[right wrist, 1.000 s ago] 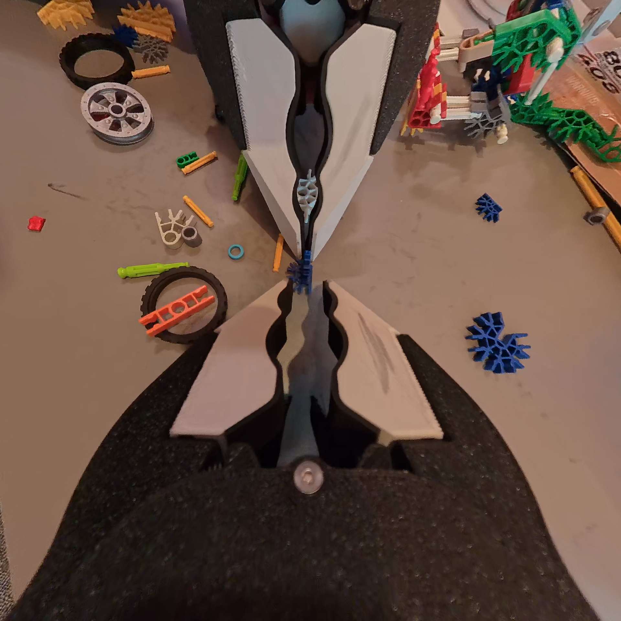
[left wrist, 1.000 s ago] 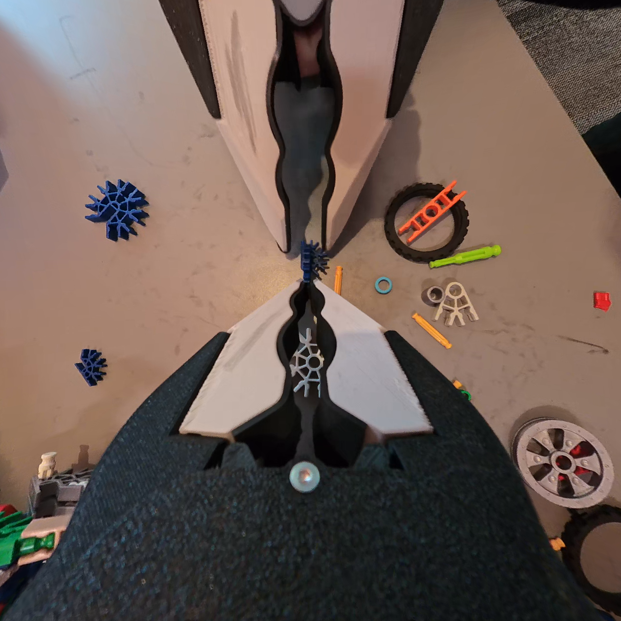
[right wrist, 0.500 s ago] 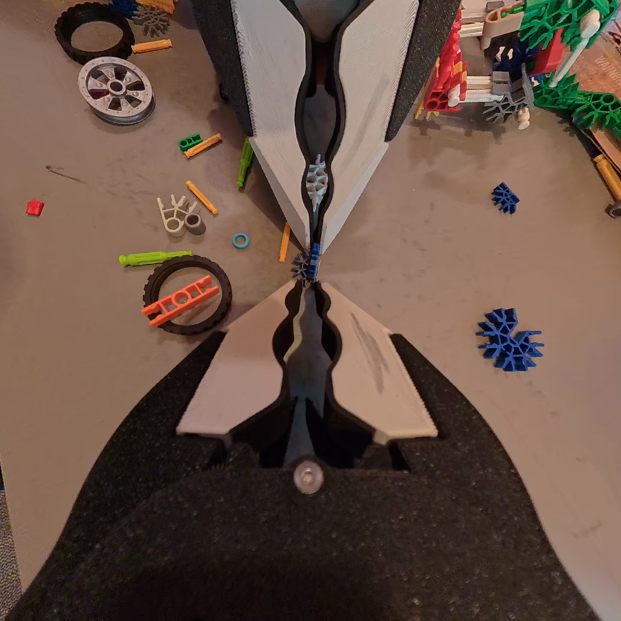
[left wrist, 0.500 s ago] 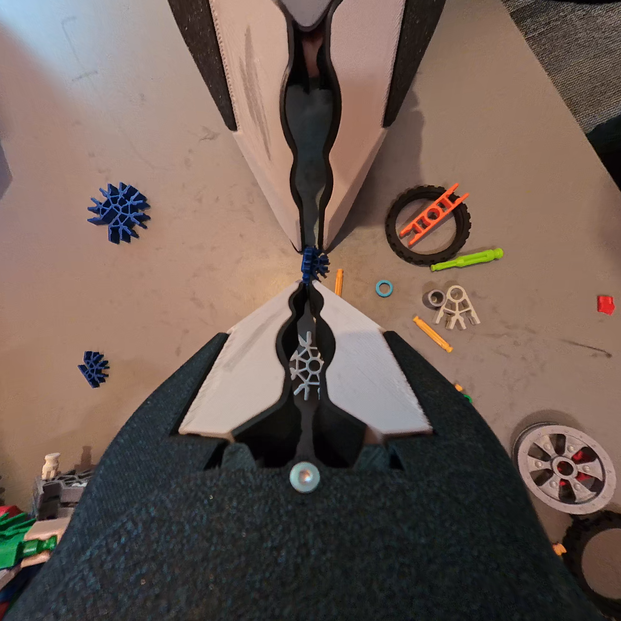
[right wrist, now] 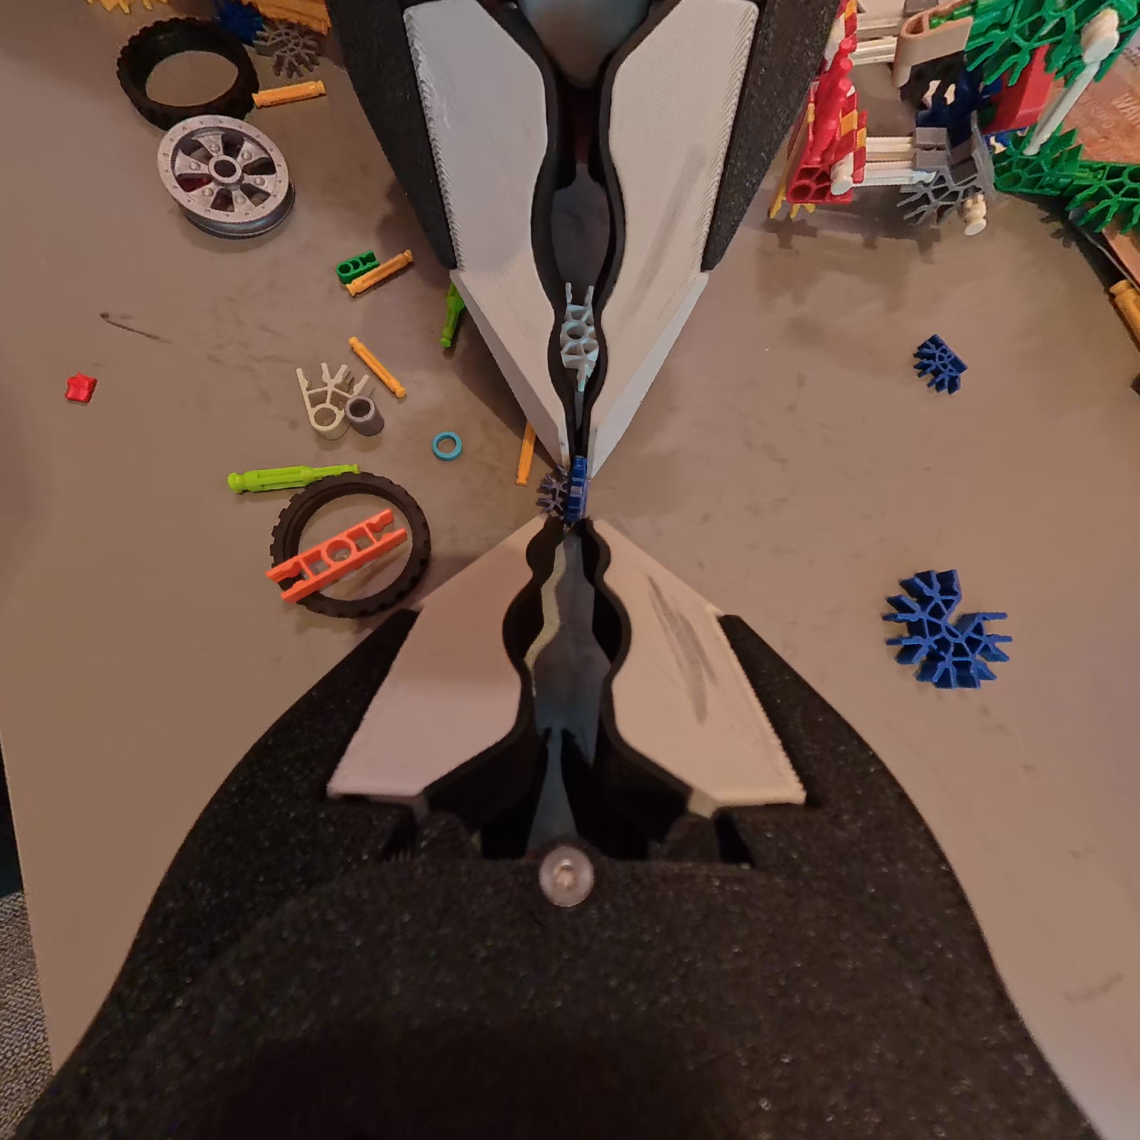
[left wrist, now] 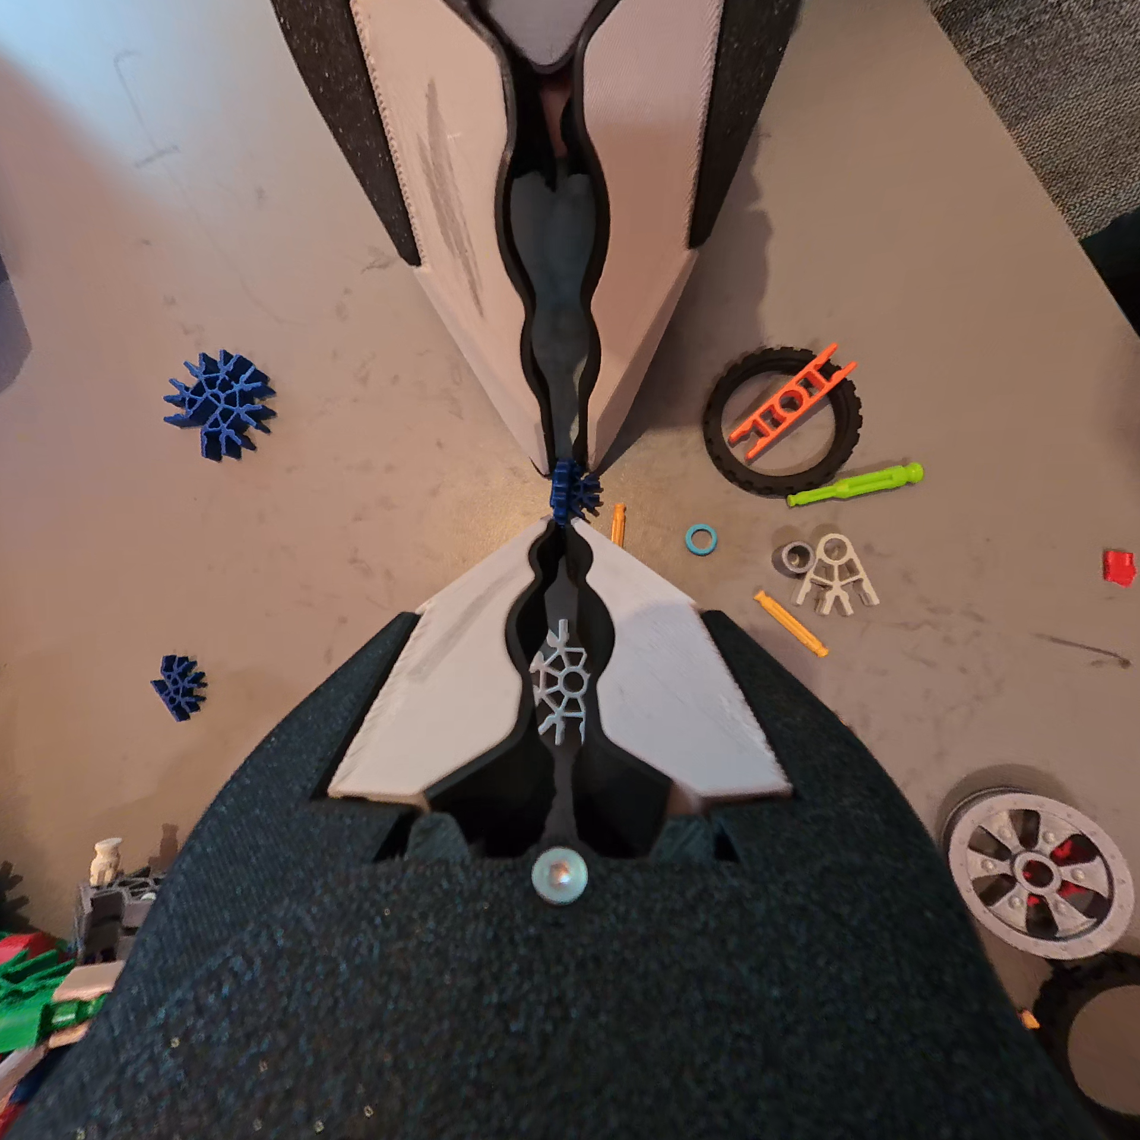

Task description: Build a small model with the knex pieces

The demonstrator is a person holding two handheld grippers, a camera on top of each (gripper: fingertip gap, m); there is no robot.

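Both grippers meet tip to tip over the counter (left wrist: 308, 247), pointing at each other, fingers angled down toward the surface. Left gripper (left wrist: 560, 530) comes in from the near edge of its own view; fingers closed to a thin slit, tips pinching the small blue connector (left wrist: 574, 490). A grey snowflake connector (left wrist: 562, 685) sits further back betw. the same fingers, wedged in the wavy gap. Right gripper (right wrist: 570, 524) comes from the opposite side, fingers also nearly together, tips touching the same blue piece (right wrist: 570, 487). Can't tell if that blue cluster is 1 part or 2 joined; it shows a flat edge and a toothed face at right angles. It sits just above the counter, betw. the two sets of tips.

Counts, loose parts on the counter:
- Blue snowflake connectors: 2 in left wrist view, one large (left wrist: 219, 404), one small (left wrist: 179, 686), both left of the grippers, well apart.
- Black tyres: 2 – one (left wrist: 782, 419) w/ an orange ladder-shaped piece (left wrist: 793, 401) lying across it, one (right wrist: 185, 71) at far left in right wrist view.
- Grey spoked wheel (left wrist: 1033, 876): 1.
- Lime green rod (left wrist: 854, 484): 1, just beside the tyre.
- Short orange rods: 4 seen in right wrist view.
- Teal ring (left wrist: 702, 540): 1.
- Small red piece (left wrist: 1119, 567): 1, far right.
- Pale fan-shaped connector (left wrist: 833, 577) touching a grey sleeve (left wrist: 796, 558): 1 each.

A built model in green, red, grey (right wrist: 999, 111) stands far right in right wrist view.
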